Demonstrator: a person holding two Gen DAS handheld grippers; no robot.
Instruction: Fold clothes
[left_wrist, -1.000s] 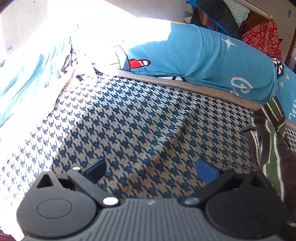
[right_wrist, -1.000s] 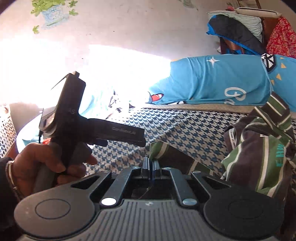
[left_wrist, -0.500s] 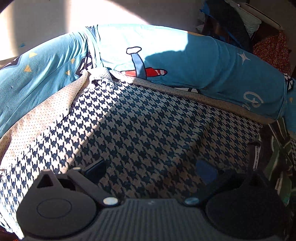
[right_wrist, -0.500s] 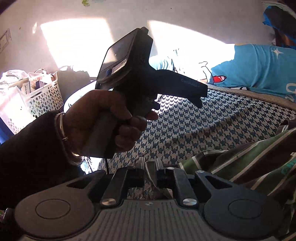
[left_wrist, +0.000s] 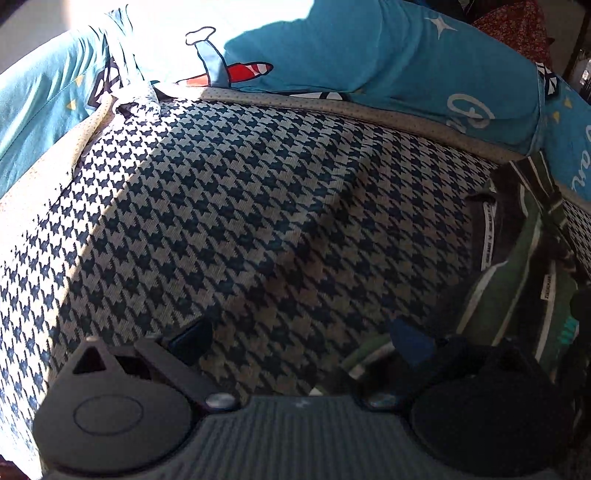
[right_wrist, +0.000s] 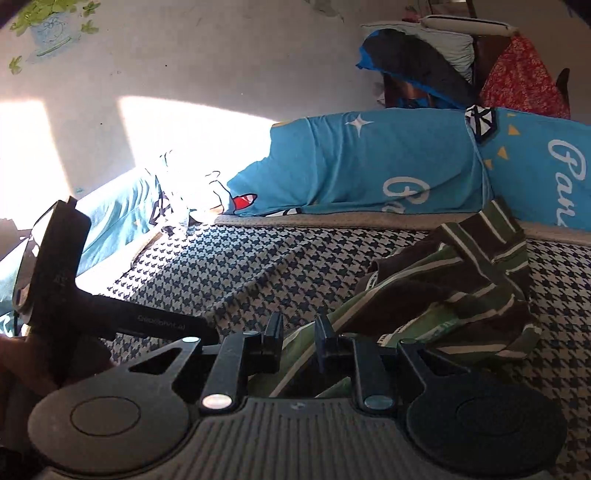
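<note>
Since 0.5 s ago the right tool (right_wrist: 298, 334) is seen parted to a narrow gap, a fold of the striped garment (right_wrist: 454, 291) lying between its fingers, no longer pinched. The left tool (left_wrist: 299, 338) is held wide, empty, over the houndstooth bed cover (left_wrist: 240, 206). The garment is bunched on the bed, right of the left tool, its length running away toward the blue pillows (right_wrist: 373, 166). The right tool is judged nearer.

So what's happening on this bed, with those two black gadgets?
A person is folding clothes with a handheld gripper in each hand. A crumpled striped shirt lies on the houndstooth bedspread. The right gripper is open with the shirt's edge between its fingers. The left gripper is open over the bedspread beside the shirt, holding nothing.
</note>
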